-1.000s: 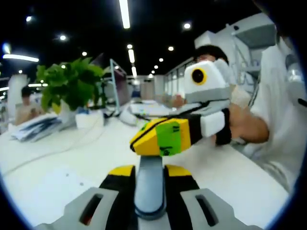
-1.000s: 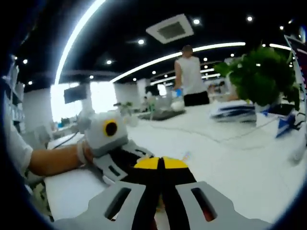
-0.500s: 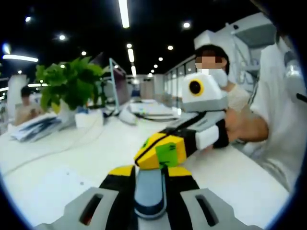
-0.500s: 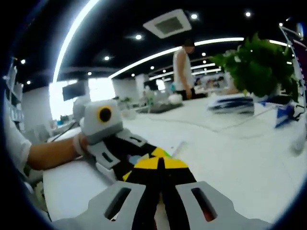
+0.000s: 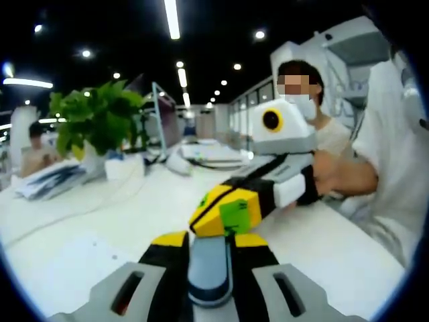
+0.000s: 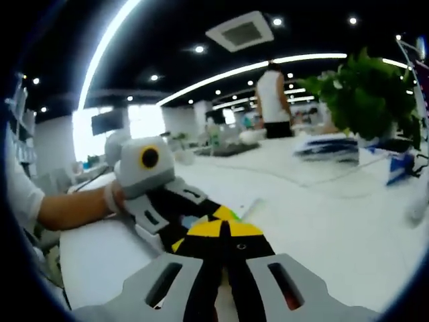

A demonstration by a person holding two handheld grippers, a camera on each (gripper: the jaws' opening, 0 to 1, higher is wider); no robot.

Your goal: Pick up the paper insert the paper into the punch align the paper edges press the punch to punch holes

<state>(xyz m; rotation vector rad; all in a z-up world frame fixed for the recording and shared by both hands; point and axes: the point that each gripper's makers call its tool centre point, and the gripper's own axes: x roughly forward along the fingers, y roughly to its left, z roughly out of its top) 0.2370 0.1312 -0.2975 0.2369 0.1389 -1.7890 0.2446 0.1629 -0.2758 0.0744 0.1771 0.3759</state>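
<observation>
You work over a white table (image 5: 80,228) in a long open office lit by ceiling light strips; a potted plant (image 5: 100,121) stands on the far part of the table beside a stack of papers (image 5: 50,178), and a cable (image 5: 74,211) trails across the surface. In the right gripper view, a person in a white top (image 6: 273,100) stands at a distant bench. The paper (image 5: 64,265) lies flat on the table, to the left of your left gripper (image 5: 210,245), and neither tool touches it. The left gripper's jaws are clamped on a grey-blue handle (image 5: 210,268), probably the punch lever; the pictures do not show its base. Your right gripper (image 5: 224,211) comes in from the right, tilted downward, with its yellow tip just above that handle; whether they touch cannot be told. In the right gripper view its jaws meet with no gap. Your right hand (image 5: 332,178) grips the tool body, forearm extended.
</observation>
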